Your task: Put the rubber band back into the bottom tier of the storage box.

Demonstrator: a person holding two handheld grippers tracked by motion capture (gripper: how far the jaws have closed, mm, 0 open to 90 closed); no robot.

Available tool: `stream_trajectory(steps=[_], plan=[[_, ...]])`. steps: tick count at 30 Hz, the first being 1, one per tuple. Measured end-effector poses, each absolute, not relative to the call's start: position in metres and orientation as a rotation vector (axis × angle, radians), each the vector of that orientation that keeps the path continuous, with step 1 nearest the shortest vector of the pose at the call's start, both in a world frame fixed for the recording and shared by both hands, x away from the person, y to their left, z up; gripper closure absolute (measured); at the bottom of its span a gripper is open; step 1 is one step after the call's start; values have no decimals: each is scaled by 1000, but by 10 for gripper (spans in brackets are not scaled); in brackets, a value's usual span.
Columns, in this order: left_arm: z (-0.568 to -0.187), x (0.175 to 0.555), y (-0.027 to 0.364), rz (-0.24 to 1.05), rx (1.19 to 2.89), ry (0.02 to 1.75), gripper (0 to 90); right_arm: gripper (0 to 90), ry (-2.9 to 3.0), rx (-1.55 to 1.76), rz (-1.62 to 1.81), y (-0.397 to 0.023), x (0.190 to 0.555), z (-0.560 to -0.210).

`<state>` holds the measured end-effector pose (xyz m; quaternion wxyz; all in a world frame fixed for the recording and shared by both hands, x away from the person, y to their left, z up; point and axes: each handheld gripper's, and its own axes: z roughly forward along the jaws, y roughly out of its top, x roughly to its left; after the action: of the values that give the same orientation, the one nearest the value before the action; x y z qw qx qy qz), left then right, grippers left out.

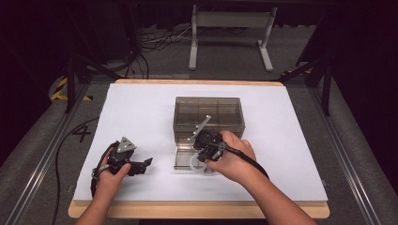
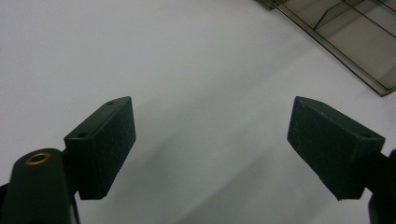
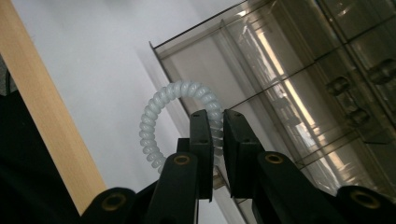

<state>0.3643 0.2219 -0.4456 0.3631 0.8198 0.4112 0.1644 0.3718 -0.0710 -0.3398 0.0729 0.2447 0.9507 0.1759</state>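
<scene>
Right gripper pinches white coiled plastic ring by its springy, light coil; left gripper open, empty

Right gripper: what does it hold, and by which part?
The right gripper pinches a white coil ring at one side of its loop.

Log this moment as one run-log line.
right hand-held gripper: shut on white spiral hair tie | left hand-held gripper: open, over white sheet | clear box: drawer open

Wooden table, white sheet covering most of it, smoky clear compartment box on the sheet
</scene>
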Motion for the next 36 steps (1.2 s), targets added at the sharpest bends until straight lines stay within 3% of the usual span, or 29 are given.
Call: stream_trajectory(steps=[36], plan=[[-446,364,221,427,2117,1052,161,831,2802,904,291,-86,420,-362]])
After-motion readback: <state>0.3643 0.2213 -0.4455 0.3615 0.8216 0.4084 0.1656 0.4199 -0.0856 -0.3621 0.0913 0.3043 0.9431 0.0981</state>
